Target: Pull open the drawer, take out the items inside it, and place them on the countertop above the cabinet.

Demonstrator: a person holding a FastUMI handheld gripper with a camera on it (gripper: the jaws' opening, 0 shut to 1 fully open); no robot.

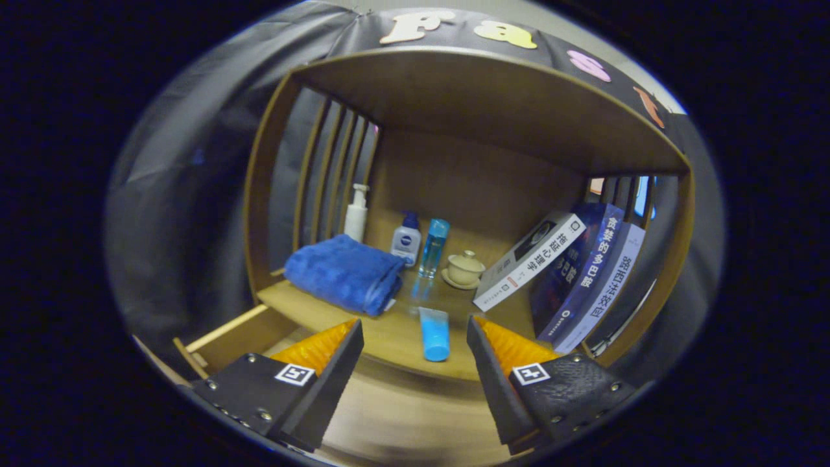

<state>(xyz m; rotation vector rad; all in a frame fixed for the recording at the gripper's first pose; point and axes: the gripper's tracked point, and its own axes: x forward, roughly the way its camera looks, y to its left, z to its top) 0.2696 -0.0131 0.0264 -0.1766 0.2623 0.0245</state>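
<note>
My gripper [414,324] is open, with nothing pressed between its fingers. A small blue tube [434,334] lies flat on the wooden countertop [305,303], just ahead of the fingers and in line with the gap between them. Left of the tube, a folded blue towel [345,273] rests on the same countertop. Below the countertop's front edge the drawer [227,336] stands pulled out, its pale wooden side wall visible beside the left finger. The drawer's inside under the fingers is blurred, so I cannot tell what it holds.
Along the back of the shelf stand a white pump bottle [356,214], a white-and-blue bottle [406,240], a clear blue bottle [433,246] and a lidded cream cup on a saucer [464,269]. Three books [570,272] lean at the right. A wooden top board [480,97] hangs overhead.
</note>
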